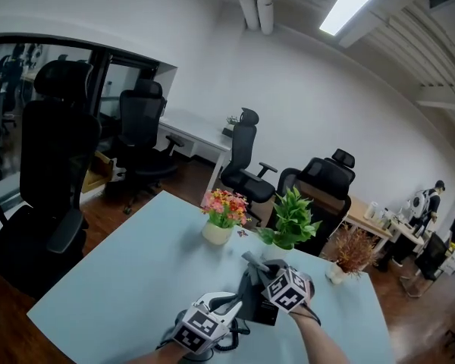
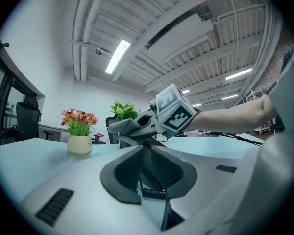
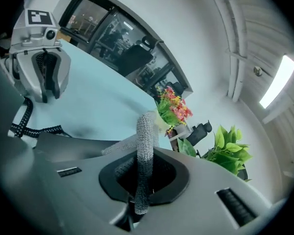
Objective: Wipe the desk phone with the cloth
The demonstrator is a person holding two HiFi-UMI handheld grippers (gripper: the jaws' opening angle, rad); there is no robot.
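Grippers at the desk phone, near edge of the table.
A pale blue table (image 1: 129, 279) is noted, with the black desk phone (image 1: 259, 311) near its near edge, between the grippers. The left gripper (image 2: 148, 168) is seen with its jaws pressed together. A grey knitted cloth (image 3: 145, 141) is pinched by the right gripper (image 3: 146, 175) at the phone's far side.

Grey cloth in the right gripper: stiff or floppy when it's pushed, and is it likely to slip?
Probably floppy: the cloth collapses into a narrow folded band where the right gripper pinches it, and it bunches limply in the left gripper view. Its knobbly weave suggests it grips rather than slides. It looks light, so it would likely crumple if pushed edge-on.
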